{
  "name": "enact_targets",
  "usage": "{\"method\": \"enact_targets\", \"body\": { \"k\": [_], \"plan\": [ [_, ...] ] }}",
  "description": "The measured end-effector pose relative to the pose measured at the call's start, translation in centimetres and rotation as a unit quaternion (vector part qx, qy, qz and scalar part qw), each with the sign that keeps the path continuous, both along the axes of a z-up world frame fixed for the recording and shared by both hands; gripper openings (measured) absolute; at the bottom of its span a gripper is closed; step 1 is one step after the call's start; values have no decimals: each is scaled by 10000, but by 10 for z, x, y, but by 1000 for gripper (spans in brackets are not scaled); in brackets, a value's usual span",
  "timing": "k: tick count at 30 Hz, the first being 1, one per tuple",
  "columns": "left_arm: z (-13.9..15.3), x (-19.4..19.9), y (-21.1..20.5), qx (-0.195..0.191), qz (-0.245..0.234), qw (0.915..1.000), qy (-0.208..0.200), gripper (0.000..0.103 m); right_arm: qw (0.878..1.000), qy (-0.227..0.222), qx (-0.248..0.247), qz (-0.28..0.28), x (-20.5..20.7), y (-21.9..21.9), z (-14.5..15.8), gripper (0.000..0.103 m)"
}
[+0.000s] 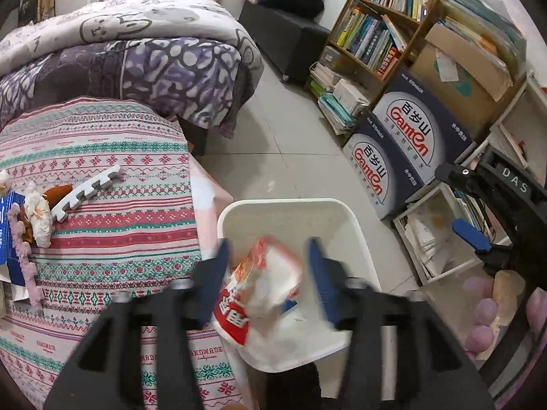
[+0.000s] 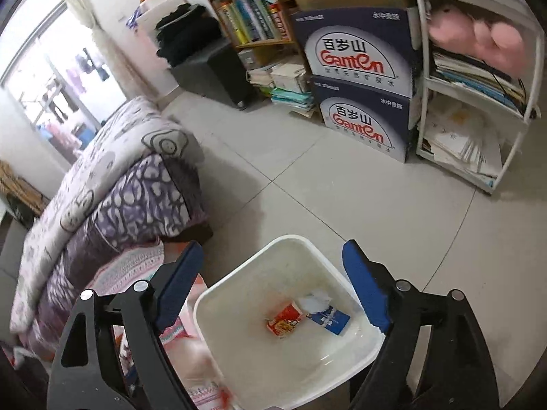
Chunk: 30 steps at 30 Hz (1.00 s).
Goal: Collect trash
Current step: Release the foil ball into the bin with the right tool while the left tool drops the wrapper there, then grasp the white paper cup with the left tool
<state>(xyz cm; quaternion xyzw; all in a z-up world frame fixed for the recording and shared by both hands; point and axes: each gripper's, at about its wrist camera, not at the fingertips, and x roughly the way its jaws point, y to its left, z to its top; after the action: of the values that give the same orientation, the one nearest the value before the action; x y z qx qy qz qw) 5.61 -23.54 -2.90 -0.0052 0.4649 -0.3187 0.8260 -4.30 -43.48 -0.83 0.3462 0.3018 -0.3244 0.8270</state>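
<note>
A white trash bin (image 1: 294, 208) stands on the floor beside the table; it also shows in the right wrist view (image 2: 246, 358). My left gripper (image 1: 270, 273) is open above the bin, and a red and white snack wrapper (image 1: 263, 290) sits blurred between its fingers. I cannot tell if it touches them. My right gripper (image 2: 273, 273) is open and empty above the bin; it also appears at the right of the left wrist view (image 1: 458, 201). Inside the bin lie a red packet (image 2: 285, 319), a blue carton (image 2: 330, 319) and crumpled paper (image 2: 316, 299).
A table with a striped patterned cloth (image 1: 112, 225) carries a grey foam piece (image 1: 89, 191), a pink foam strip (image 1: 24, 256) and crumpled scraps (image 1: 39, 215). A bed (image 1: 136, 54), bookshelves (image 1: 383, 27), Ganten boxes (image 1: 407, 143) and a white rack (image 2: 478, 102) surround the tiled floor.
</note>
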Motion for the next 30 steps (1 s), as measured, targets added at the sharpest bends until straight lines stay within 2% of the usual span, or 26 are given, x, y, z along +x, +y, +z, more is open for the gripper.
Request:
{"method": "enact_targets", "body": {
  "k": [4, 8, 12, 15, 17, 19, 23, 26, 30],
  "plan": [
    [-1, 1, 9, 121, 12, 9999, -61, 56, 9999, 32, -34, 119, 6, 9, 0, 81],
    [-3, 11, 36, 335, 198, 9992, -113, 59, 9992, 115, -76, 371, 19, 26, -2, 83],
    [-5, 24, 72, 550, 501, 9970, -217, 64, 9955, 327, -212, 868, 42, 59, -7, 85],
    [-9, 37, 105, 806, 822, 9930, -262, 65, 9897, 505, -442, 1263, 59, 88, -10, 85],
    [-13, 46, 128, 1004, 1116, 9883, -282, 66, 9858, 589, -573, 1462, 69, 106, -12, 87],
    [-17, 59, 152, 1196, 1493, 9813, -224, 71, 9815, 695, -650, 1663, 80, 125, -16, 88],
    [-35, 88, 209, 1688, 2236, 9596, 260, 73, 9757, 874, -580, 1923, 96, 149, -28, 89],
    [-48, 102, 244, 2064, 2528, 9436, 548, 74, 9708, 991, -525, 2119, 108, 168, -38, 89],
    [-67, 115, 288, 2230, 2767, 9296, 980, 78, 9625, 1092, -437, 2444, 122, 196, -49, 89]
  ]
}}
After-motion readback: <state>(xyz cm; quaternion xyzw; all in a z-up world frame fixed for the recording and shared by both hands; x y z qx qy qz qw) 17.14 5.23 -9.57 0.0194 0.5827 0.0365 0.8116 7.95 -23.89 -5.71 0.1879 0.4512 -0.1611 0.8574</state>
